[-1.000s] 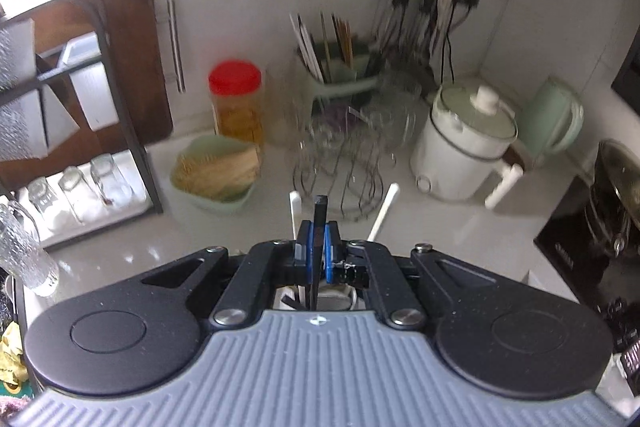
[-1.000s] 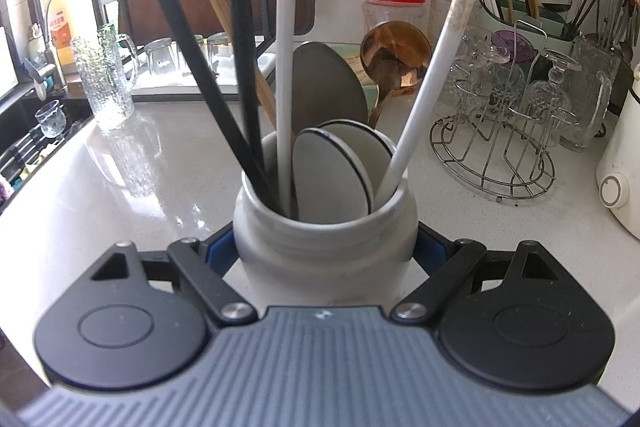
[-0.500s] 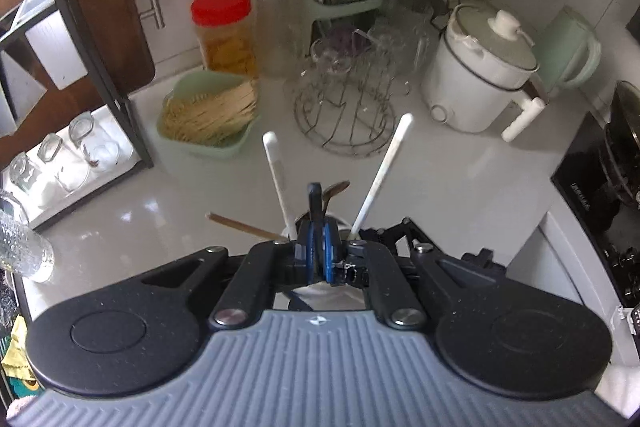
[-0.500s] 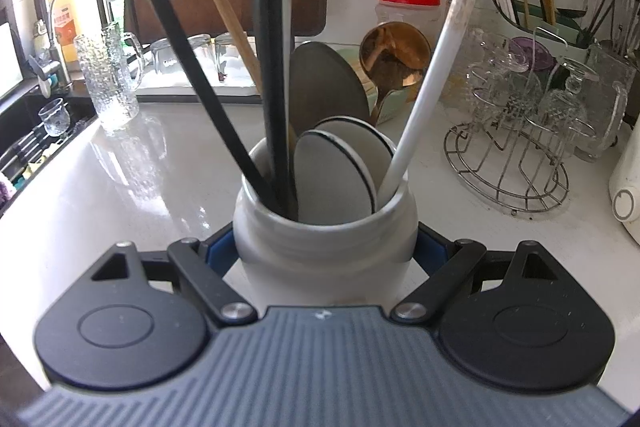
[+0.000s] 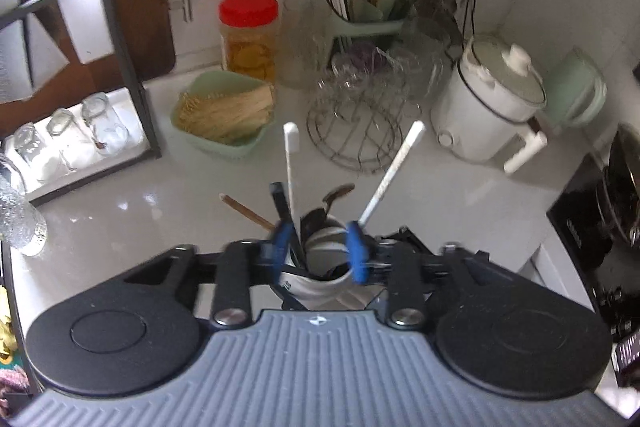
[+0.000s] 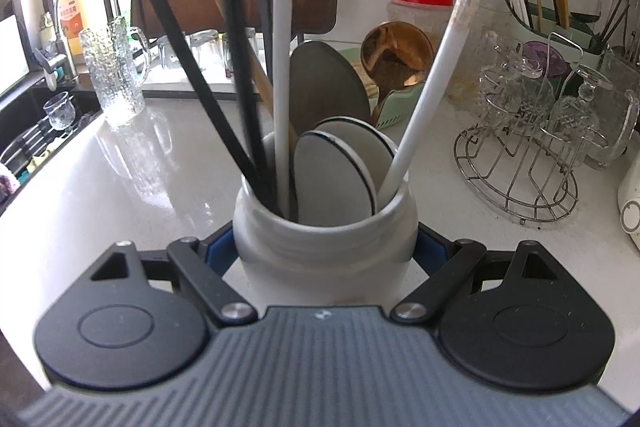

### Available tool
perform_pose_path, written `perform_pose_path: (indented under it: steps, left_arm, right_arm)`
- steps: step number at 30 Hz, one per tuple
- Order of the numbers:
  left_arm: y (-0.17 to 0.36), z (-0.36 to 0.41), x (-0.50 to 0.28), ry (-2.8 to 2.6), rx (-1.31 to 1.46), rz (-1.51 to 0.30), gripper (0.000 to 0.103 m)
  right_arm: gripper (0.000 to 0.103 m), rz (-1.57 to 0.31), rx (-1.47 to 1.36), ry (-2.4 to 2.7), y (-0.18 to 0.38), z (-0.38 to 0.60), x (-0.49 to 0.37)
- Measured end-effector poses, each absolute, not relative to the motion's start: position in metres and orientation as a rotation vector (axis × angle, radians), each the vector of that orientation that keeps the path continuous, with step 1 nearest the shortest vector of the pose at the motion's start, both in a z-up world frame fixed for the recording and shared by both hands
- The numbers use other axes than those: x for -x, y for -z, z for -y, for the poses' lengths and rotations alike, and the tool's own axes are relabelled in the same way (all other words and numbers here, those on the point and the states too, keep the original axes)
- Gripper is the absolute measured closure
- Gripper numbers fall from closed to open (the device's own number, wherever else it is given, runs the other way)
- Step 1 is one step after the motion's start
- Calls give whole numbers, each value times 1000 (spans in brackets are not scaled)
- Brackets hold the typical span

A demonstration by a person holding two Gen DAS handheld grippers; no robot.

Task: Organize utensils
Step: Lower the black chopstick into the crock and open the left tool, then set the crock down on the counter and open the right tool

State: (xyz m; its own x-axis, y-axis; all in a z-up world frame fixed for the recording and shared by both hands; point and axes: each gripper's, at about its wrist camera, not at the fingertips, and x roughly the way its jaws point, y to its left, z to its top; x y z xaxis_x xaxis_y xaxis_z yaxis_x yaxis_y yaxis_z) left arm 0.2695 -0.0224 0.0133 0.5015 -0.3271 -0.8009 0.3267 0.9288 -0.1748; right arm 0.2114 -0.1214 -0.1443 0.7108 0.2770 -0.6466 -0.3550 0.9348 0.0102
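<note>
A white ceramic utensil jar (image 6: 324, 243) stands on the white counter, clamped between my right gripper's (image 6: 325, 247) blue pads. It holds black-handled utensils (image 6: 240, 75), two white-handled ones (image 6: 436, 67), a wooden handle, flat spoon heads and a copper ladle (image 6: 396, 55). In the left wrist view my left gripper (image 5: 318, 247) hangs open just above the jar (image 5: 320, 283), its fingers either side of the mouth. A black handle (image 5: 282, 211) stands free beside the left finger.
A wire glass rack (image 5: 356, 123) with upturned glasses, a green tray of sticks (image 5: 224, 113), a red-lidded jar (image 5: 248, 31), a white cooker (image 5: 488, 107), a green kettle (image 5: 576, 95), a shelf of glasses (image 5: 68, 139) at left. A sink (image 6: 36, 131) lies left.
My left gripper lowered the black-handled utensil into the jar, then opened and let it go. My right gripper kept its hold on the jar.
</note>
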Motion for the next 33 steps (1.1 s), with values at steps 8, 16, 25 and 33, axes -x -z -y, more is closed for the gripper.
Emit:
perform_pose_path:
  steps: [8,16,25,33]
  left_arm:
    - [-30,3,-240,261,44,-842,34]
    - [-37,-27,-206,121,138,-768,18]
    - [-48,-47,-172,14,152,-728,12]
    - [-60,-48,-140,-3,156,-690,8]
  right_arm:
    - [12,-705,90,-354,144,125,-212]
    - [0,-724,44,-385,139,133,-213]
    - [0,-676,30,-451,95,149,-191]
    - [0,-607,-53,-404,24,178,-161]
